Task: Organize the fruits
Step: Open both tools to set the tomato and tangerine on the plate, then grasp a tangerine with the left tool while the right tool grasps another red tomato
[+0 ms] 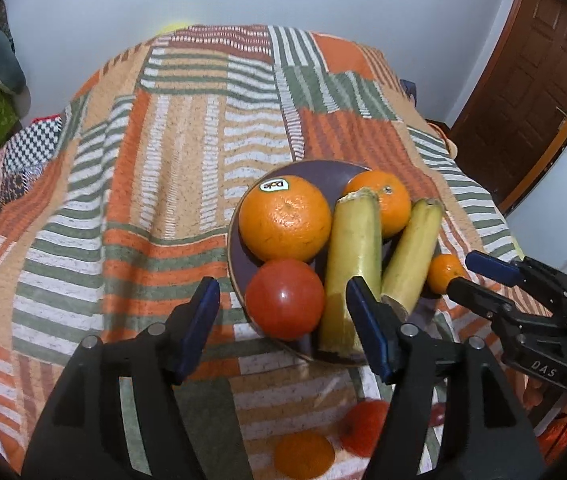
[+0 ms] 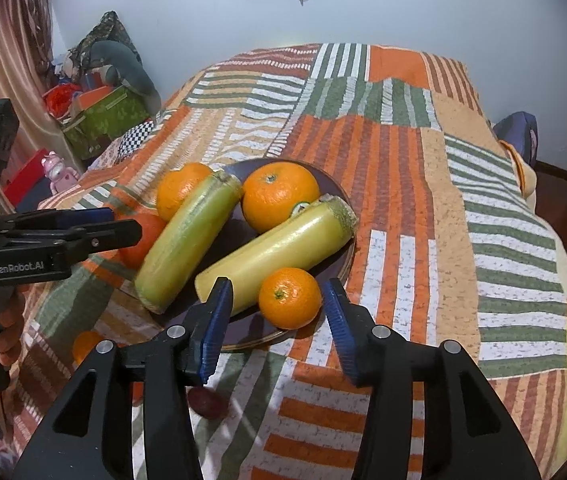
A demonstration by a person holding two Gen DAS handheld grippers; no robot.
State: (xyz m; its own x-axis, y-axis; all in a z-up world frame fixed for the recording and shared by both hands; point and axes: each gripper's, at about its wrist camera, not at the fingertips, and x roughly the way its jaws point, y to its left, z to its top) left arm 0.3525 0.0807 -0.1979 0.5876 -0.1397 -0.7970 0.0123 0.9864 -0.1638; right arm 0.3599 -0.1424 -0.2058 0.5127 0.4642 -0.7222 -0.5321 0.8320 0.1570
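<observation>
A purple plate (image 1: 315,172) on the patchwork blanket holds a big stickered orange (image 1: 283,220), a second orange (image 1: 387,200), a red tomato (image 1: 283,298) and two yellow-green stalks (image 1: 351,264) (image 1: 411,256). My left gripper (image 1: 285,320) is open around the tomato, with both pads apart from it. In the right wrist view a small mandarin (image 2: 289,298) rests at the plate's (image 2: 243,328) near rim. My right gripper (image 2: 277,320) is open around it; its right pad nearly touches the fruit. The left gripper (image 2: 123,224) shows there from the side, in front of the tomato (image 2: 143,240).
Loose on the blanket near me lie an orange (image 1: 303,454), a red fruit (image 1: 363,428) and a small dark red fruit (image 2: 207,402). Green boxes and clutter (image 2: 99,120) stand left of the bed, a brown door (image 1: 523,80) to the right. A person's hand (image 2: 7,320) holds the left gripper.
</observation>
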